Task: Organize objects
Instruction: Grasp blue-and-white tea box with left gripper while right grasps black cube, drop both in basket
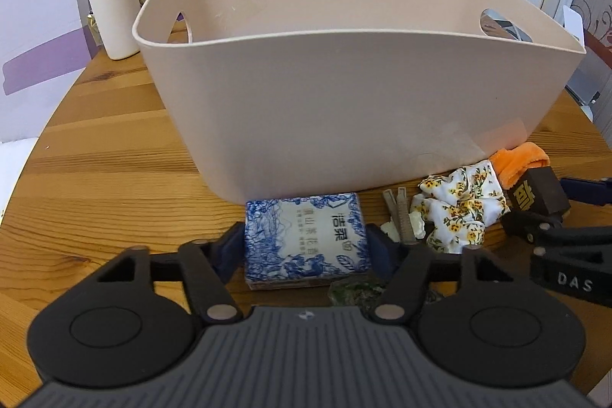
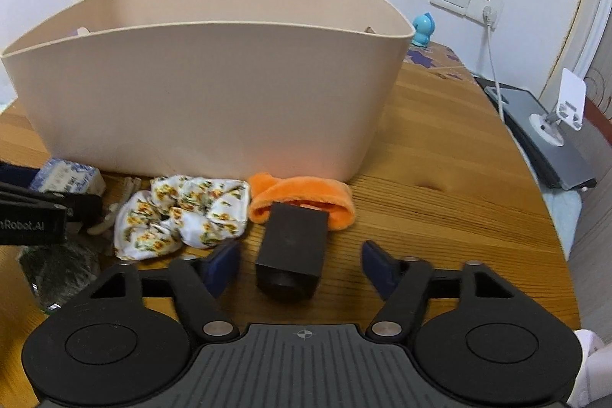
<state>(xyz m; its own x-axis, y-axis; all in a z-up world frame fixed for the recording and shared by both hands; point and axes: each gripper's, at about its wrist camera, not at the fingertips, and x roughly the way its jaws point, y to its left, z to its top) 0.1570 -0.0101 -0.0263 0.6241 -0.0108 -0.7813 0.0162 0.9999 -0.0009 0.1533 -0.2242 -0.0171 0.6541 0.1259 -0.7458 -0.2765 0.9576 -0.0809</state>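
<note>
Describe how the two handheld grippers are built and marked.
Both match: a ribbed grey body, black round housings, black link arms with silver pivot pins, dark blue finger pads. The left gripper shows white "nRobot.AI" lettering in the right wrist view; the right gripper shows "DAS" in the left. No cables visible.

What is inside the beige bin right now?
In both wrist views the beige bin shows only bare inner walls and two handle cutouts. Its floor is hidden by the near wall, so contents cannot be ruled out. The tissue pack lies outside, in front.
</note>
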